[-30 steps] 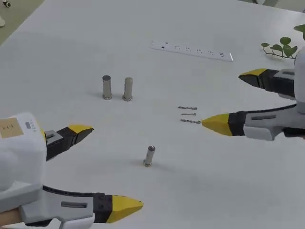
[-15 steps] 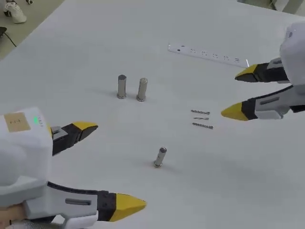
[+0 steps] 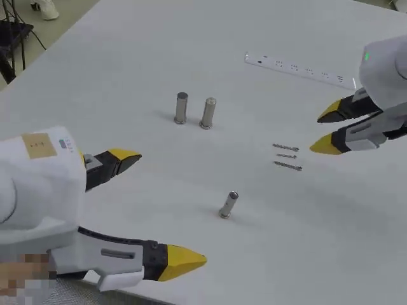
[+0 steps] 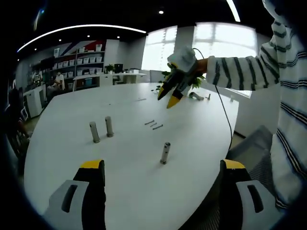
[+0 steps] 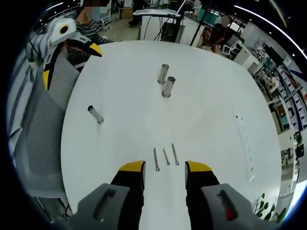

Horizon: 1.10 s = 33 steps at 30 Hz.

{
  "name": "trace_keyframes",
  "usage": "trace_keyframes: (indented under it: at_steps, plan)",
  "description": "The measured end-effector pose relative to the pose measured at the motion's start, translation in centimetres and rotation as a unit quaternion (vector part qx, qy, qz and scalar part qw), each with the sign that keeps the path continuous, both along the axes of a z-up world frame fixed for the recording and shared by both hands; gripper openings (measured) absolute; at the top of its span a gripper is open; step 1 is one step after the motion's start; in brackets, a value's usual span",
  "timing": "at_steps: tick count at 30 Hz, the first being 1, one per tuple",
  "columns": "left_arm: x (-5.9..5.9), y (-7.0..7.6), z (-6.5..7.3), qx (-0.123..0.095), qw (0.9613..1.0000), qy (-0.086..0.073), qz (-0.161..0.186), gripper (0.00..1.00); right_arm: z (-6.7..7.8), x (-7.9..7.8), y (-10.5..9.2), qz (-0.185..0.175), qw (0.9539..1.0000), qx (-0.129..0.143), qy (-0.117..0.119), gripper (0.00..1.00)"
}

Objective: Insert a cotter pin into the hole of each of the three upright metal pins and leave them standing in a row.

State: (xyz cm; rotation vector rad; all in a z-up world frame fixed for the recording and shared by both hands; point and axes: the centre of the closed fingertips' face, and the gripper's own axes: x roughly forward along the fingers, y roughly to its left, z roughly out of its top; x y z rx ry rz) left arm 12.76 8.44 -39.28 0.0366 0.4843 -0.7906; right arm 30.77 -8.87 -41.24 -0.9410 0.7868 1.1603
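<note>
The left metal pin (image 3: 181, 108), a short grey cylinder with a darker top, stood upright on the white table (image 3: 127, 51); the right metal pin (image 3: 208, 113), paler, stood just beside it, not touching; the third metal pin (image 3: 228, 204) stood alone, well apart and nearer the person; off to the right lay the far cotter pin (image 3: 285, 147), the middle cotter pin (image 3: 287, 155) and the near cotter pin (image 3: 288, 166), thin, flat, parallel, slightly apart, all loose.

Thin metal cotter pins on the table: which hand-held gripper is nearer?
Right. The right hand-held gripper is just beside the thin metal cotter pins, jaws open toward them; the left hand-held gripper is well off, beyond the lone grey metal pin.
</note>
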Motion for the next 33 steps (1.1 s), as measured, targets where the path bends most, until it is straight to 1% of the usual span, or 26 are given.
trace_keyframes:
  at_steps: [2,4,7,11,12,15,17,19,22,25,28,29,30,33]
  plan:
    - [0.1,0.0,0.0,-0.001,1.0,0.001,0.001,0.99,-0.8,0.2,-0.2,0.005,0.9999,-0.011,0.008,0.26]
    - [0.0,-0.1,-0.1,-0.003,1.0,0.007,-0.001,0.99,-1.5,0.0,-0.1,0.009,0.9997,-0.018,0.013,0.22]
    - [0.1,0.1,-0.3,0.006,0.9999,0.008,0.002,0.99,-2.8,0.2,-0.2,0.018,0.999,-0.034,0.023,0.18]
    - [0.4,0.3,-0.3,0.0,0.9999,0.01,0.011,0.99,-4.1,0.6,-0.3,0.021,0.9984,-0.042,0.031,0.13]
    - [0.4,0.3,-0.3,0.002,0.9999,0.011,0.012,0.99,-4.5,0.7,-0.3,0.022,0.9981,-0.046,0.034,0.11]
    - [0.4,0.5,-0.5,0.007,0.9998,0.012,0.013,0.99,-5.2,0.8,-0.3,0.026,0.9974,-0.055,0.039,0.09]
    - [0.5,0.5,-0.5,0.005,0.9998,0.013,0.016,0.99,-5.9,1.1,-0.4,0.028,0.9969,-0.06,0.043,0.08]
    - [0.5,0.6,-0.6,0.005,0.9997,0.014,0.017,0.99,-6.3,1.2,-0.4,0.028,0.9966,-0.061,0.048,0.07]
    - [0.6,0.5,-0.6,0.006,0.9997,0.015,0.018,0.99,-6.6,1.2,-0.2,0.03,0.9962,-0.065,0.049,0.05]
    - [0.6,0.4,-0.6,0.005,0.9997,0.016,0.017,0.99,-7.1,1.1,-0.1,0.039,0.9953,-0.073,0.049,0.06]
    - [0.7,0.4,-0.6,0.005,0.9997,0.017,0.018,0.99,-7.6,0.9,-0.2,0.04,0.9945,-0.08,0.054,0.07]
    - [0.7,0.4,-0.6,0.005,0.9997,0.018,0.019,0.99,-8.0,1.0,-0.3,0.041,0.9943,-0.082,0.055,0.07]
    - [0.8,0.5,-0.6,0.004,0.9996,0.019,0.02,0.99,-8.2,1.0,-0.4,0.041,0.994,-0.084,0.057,0.07]
    - [0.8,0.5,-0.7,0.005,0.9996,0.021,0.021,0.99,-8.3,1.0,-0.3,0.041,0.9936,-0.087,0.06,0.07]
